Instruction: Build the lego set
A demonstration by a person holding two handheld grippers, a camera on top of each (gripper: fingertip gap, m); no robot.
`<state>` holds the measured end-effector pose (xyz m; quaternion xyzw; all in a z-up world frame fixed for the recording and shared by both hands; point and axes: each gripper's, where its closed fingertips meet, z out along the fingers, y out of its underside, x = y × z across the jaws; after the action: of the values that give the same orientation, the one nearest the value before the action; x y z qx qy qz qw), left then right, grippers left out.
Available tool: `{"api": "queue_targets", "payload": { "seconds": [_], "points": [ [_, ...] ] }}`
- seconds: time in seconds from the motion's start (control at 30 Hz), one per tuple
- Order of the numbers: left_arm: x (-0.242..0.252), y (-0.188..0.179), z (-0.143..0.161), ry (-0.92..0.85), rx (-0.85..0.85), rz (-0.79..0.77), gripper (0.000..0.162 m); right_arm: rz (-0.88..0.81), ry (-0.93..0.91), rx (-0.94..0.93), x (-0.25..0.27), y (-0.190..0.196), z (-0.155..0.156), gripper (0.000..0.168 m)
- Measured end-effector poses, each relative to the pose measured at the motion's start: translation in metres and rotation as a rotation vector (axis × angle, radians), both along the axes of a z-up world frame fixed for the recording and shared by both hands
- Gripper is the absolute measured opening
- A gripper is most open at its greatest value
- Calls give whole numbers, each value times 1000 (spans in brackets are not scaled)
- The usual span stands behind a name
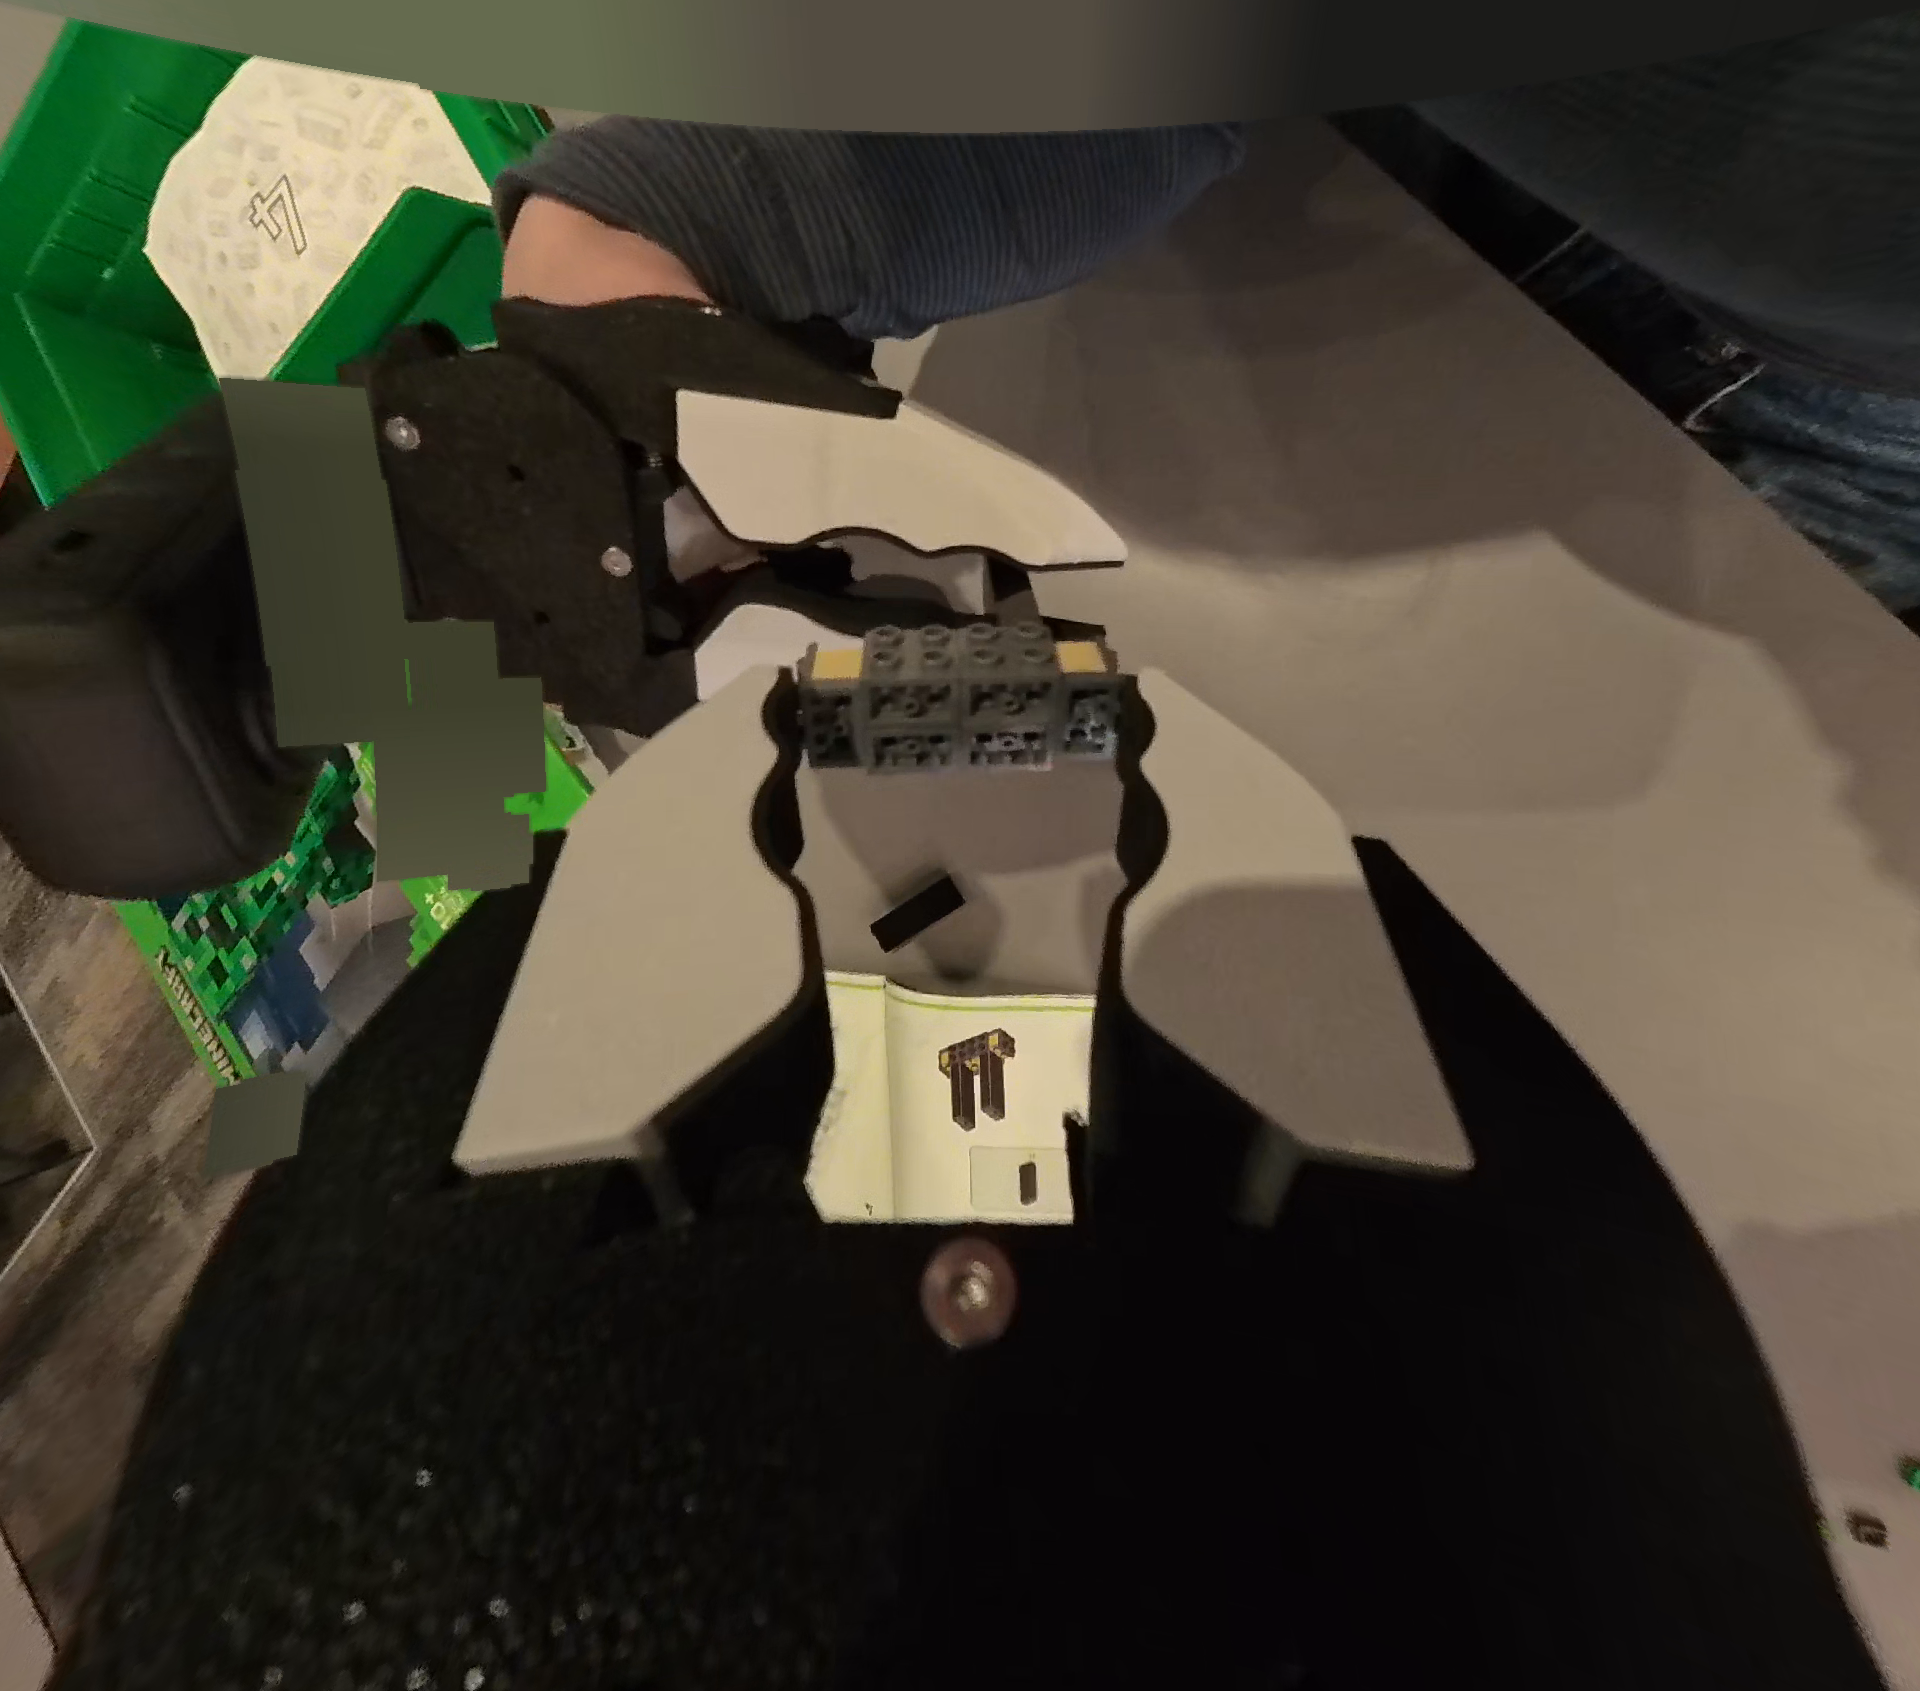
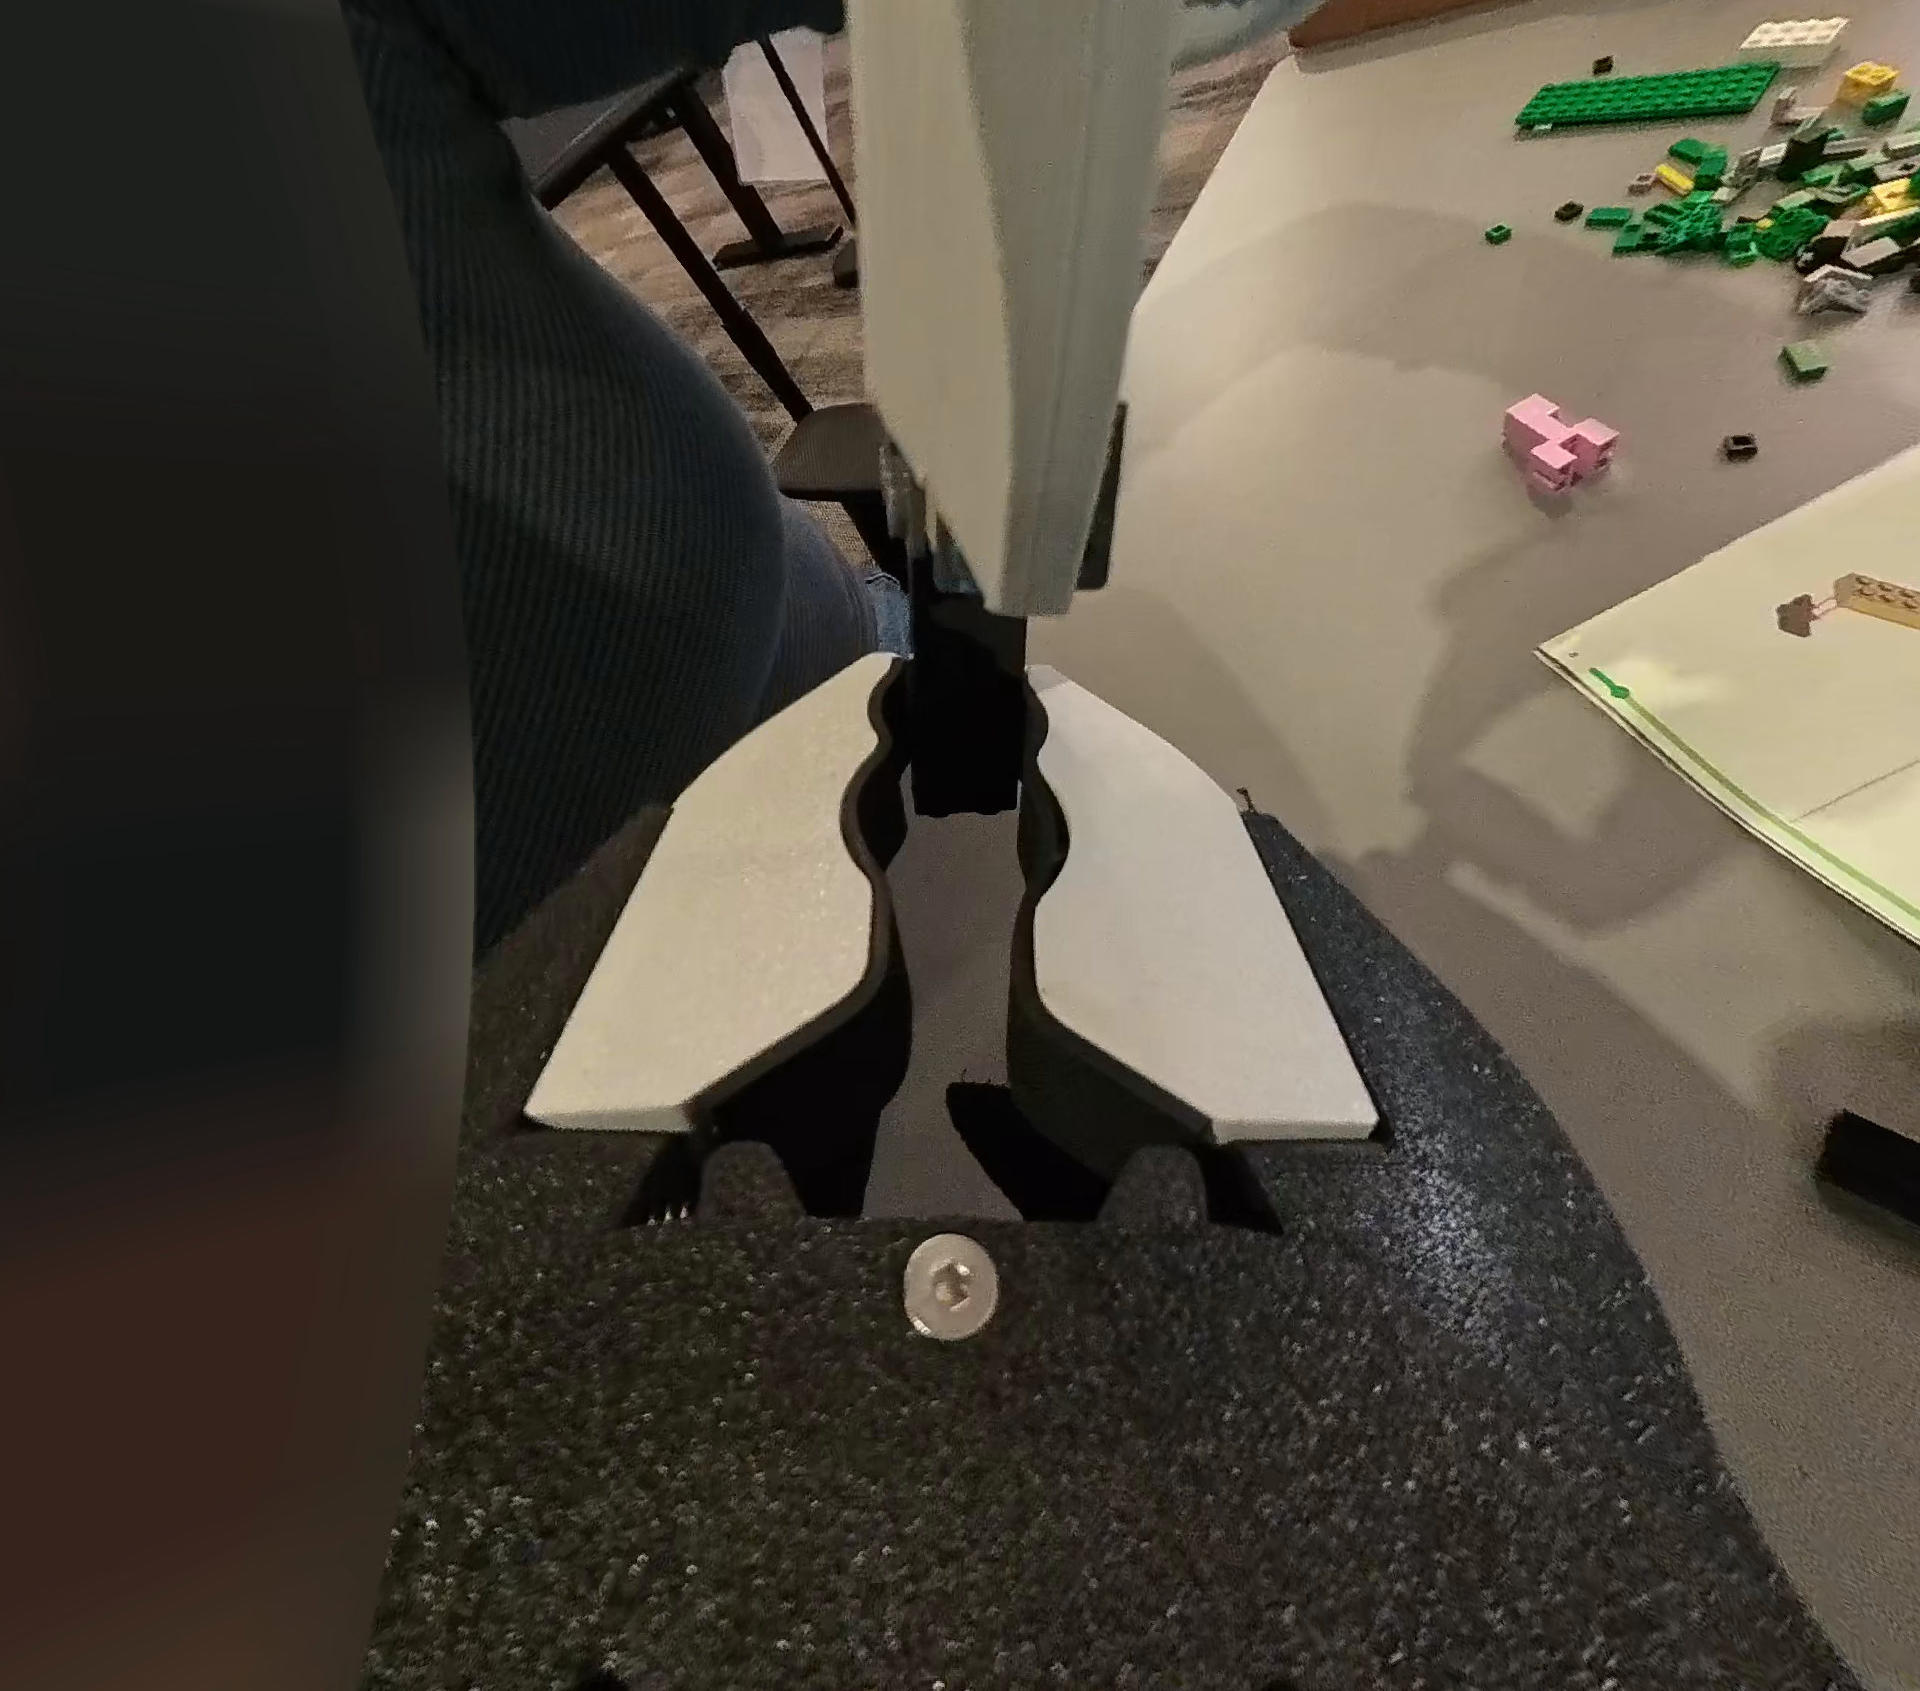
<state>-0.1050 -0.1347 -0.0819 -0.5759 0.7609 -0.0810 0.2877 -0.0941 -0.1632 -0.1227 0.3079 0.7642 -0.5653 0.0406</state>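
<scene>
My left gripper (image 1: pixel 956 691) is shut on a dark grey brick assembly (image 1: pixel 961 706) with tan ends, held by its two ends above the table. My right gripper (image 2: pixel 961 685) is shut on a black brick (image 2: pixel 961 758). It shows in the left wrist view (image 1: pixel 1029 571) coming in from the left, its tips right behind the assembly. In the right wrist view one pale finger (image 2: pixel 1018 187) of the left gripper hangs down from the top, just above the black brick, and hides the assembly. A loose black brick (image 1: pixel 914 909) lies on the table below.
An open instruction booklet (image 1: pixel 966 1111) lies on the grey table (image 2: pixel 1299 498) and also shows in the right wrist view (image 2: pixel 1766 706). A pile of loose bricks (image 2: pixel 1766 197), a pink figure (image 2: pixel 1558 441) and a green box (image 1: pixel 83 270) are nearby. A person's sleeve (image 1: pixel 883 218) is behind. Spacing between my two grippers at the tips: around 5 cm.
</scene>
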Motion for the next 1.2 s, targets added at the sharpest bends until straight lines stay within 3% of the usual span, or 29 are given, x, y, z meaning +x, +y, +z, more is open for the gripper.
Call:
{"api": "queue_targets", "payload": {
  "seconds": [0.6,1.2],
  "points": [
    [-1,1,-2,9,16,3,59,49,-20,26,-4,-11,-5,17],
    [0,-4,-3,47,2,-21,59,4,10,4,-2,0,-1,17]
  ]
}}
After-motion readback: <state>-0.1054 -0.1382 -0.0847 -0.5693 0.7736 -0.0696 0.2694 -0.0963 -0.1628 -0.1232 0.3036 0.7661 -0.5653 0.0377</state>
